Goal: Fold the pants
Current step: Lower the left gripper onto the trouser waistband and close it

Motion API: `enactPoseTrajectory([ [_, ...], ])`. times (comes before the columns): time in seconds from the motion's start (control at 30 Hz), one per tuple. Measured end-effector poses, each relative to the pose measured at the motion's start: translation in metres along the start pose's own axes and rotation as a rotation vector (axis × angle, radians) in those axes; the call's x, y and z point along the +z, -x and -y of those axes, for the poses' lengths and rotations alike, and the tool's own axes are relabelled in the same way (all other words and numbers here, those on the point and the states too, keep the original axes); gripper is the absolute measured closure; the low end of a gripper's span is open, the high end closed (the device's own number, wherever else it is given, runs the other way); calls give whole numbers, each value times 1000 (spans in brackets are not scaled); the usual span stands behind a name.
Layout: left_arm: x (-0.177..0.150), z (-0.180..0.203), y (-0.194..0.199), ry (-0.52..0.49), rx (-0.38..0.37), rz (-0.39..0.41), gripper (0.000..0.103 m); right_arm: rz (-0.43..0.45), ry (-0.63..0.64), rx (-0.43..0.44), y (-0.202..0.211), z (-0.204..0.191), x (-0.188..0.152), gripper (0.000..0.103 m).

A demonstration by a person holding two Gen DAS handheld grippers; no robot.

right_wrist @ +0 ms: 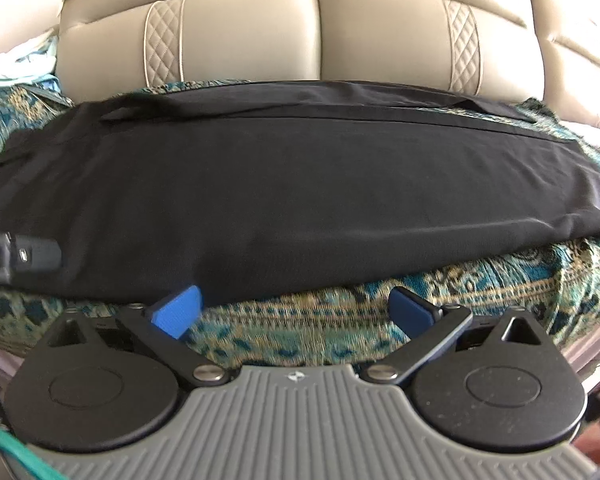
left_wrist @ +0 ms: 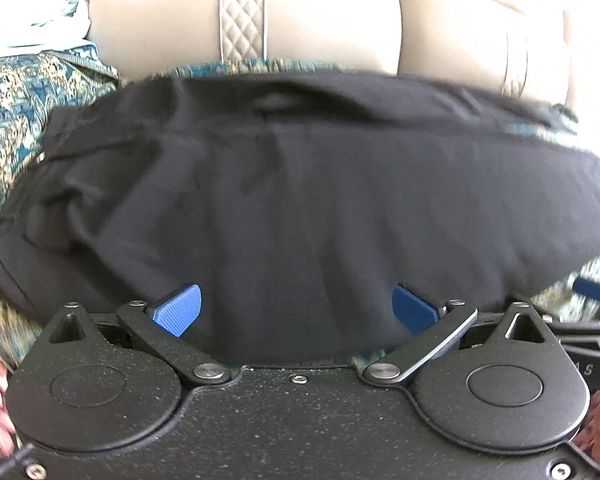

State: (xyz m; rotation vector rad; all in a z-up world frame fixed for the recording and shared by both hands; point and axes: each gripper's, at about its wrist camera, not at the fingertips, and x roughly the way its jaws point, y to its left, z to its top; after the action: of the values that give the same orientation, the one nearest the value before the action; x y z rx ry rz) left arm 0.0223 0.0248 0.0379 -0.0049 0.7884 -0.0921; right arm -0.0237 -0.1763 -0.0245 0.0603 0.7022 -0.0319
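Pants, black, lie lengthwise-folded on a patterned cover ahead of both spread-fingered, empty tools: left gripper over the near hem, right gripper just short; crosswise folds apparently remain.

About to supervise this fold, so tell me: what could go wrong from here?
The left gripper has open jaws over the black pants; closing there may pinch only the top layer. The right gripper sits over the patterned cover at the pants' edge and could grab that cover instead.
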Motion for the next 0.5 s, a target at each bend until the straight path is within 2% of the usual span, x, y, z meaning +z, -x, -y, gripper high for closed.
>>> enactPoseTrajectory([
  [0.1,33,-23,5,29,14,44,1,45,-15,18,4,6,19,0],
  [0.23,88,-66,-4,107,88,79,1,117,10,49,4,6,56,0],
  [0.4,157,-129,-34,236,201,101,1,170,32,76,-14,4,103,0],
  [0.5,193,-169,-64,330,255,85,1,186,32,95,-32,2,132,0],
])
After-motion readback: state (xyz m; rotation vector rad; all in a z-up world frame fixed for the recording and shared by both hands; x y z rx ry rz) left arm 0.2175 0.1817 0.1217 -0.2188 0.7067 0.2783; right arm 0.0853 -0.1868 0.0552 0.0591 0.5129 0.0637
